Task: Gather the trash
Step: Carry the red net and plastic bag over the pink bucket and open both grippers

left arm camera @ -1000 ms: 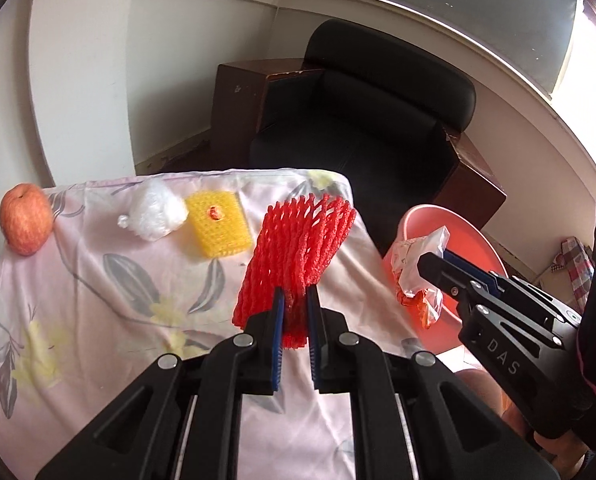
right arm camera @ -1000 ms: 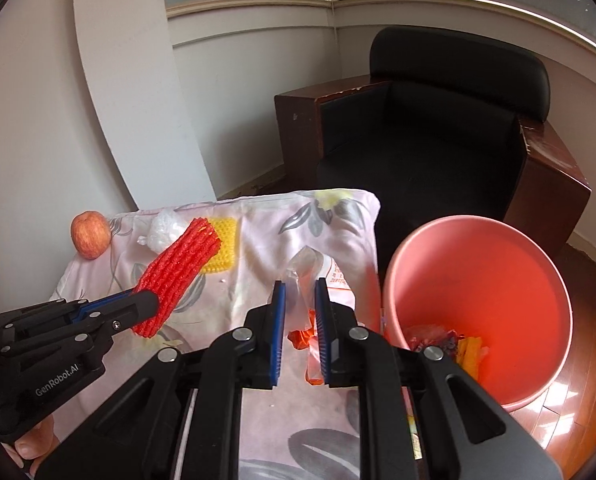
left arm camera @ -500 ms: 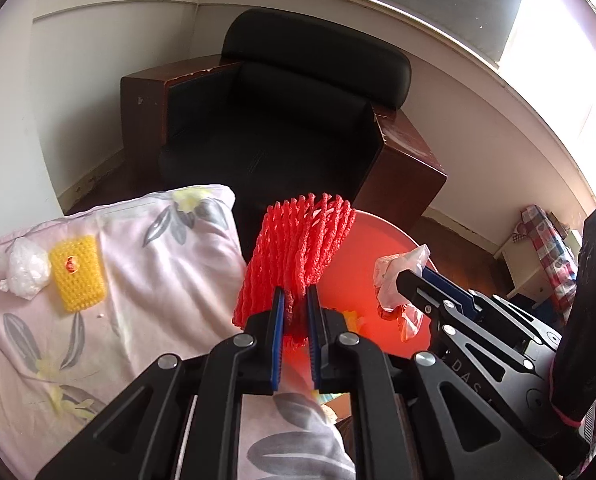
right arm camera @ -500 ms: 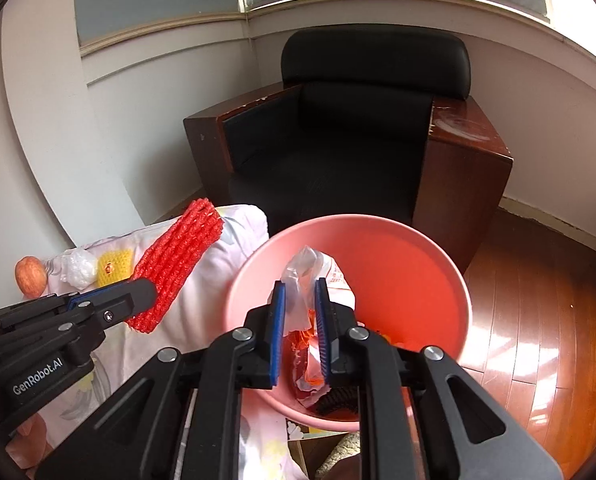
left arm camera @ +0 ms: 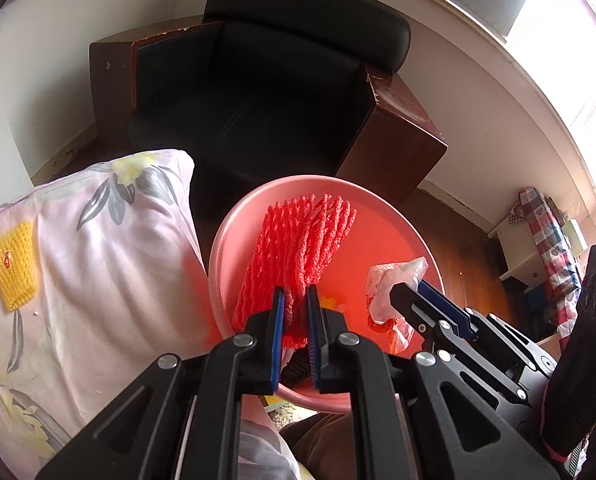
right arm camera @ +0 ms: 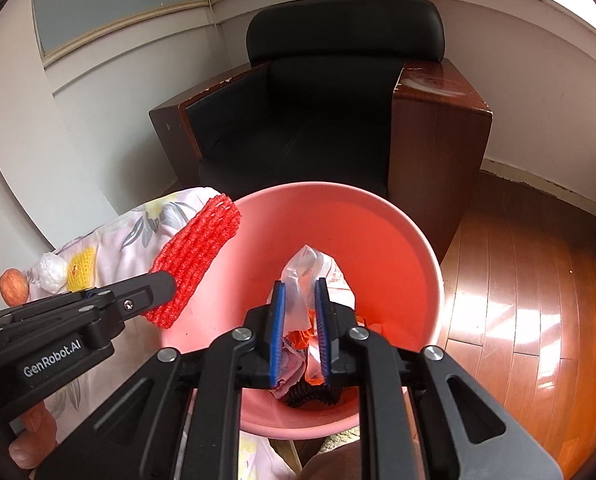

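Over the pink bin point(right arm camera: 418, 240), the left gripper point(left arm camera: 295, 300) pinches a red foam net point(left arm camera: 298, 248); the right gripper point(right arm camera: 300, 292), slightly wider, grips a crumpled bag point(right arm camera: 306, 268).

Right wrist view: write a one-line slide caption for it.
Right tongs hold a crumpled plastic wrapper over the pink bin, while left tongs bring red foam netting to its rim.

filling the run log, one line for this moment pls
left tongs: shut on net | right tongs: shut on wrapper | both over bin
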`<state>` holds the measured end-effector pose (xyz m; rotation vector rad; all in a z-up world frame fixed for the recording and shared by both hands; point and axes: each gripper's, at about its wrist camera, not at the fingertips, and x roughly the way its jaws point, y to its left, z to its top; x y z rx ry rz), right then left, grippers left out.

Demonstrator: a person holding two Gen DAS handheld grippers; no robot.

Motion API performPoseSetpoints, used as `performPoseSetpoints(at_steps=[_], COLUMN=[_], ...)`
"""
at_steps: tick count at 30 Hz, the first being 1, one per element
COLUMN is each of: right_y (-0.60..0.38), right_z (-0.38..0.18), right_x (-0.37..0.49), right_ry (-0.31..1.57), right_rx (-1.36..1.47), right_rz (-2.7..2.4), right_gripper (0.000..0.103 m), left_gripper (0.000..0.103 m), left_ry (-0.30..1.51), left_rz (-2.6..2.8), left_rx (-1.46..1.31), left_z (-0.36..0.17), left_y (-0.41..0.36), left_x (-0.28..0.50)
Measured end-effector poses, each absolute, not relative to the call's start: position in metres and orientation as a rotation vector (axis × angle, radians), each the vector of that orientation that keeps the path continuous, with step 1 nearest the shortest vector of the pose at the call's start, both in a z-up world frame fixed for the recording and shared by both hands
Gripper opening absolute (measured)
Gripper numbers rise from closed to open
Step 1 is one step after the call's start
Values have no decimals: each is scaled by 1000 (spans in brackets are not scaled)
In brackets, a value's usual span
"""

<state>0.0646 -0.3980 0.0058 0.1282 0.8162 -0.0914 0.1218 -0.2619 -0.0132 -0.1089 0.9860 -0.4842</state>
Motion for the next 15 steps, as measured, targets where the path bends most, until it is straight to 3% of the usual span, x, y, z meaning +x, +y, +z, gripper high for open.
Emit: performPoseSetpoints(at_steps=[12, 15], right_y=[-401, -402], right_z=[-9, -10], right_x=[69, 70], right_ry=[860, 869], right_rx=[151, 159], right_rz=[-99, -101], right_gripper=[15, 15], left_gripper=[11, 20], left_ry=[1050, 1055], left_rz=[-465, -464], left_rx=[-88, -82], left_z=[-36, -36], left_y=[-275, -276], left_x=[124, 123])
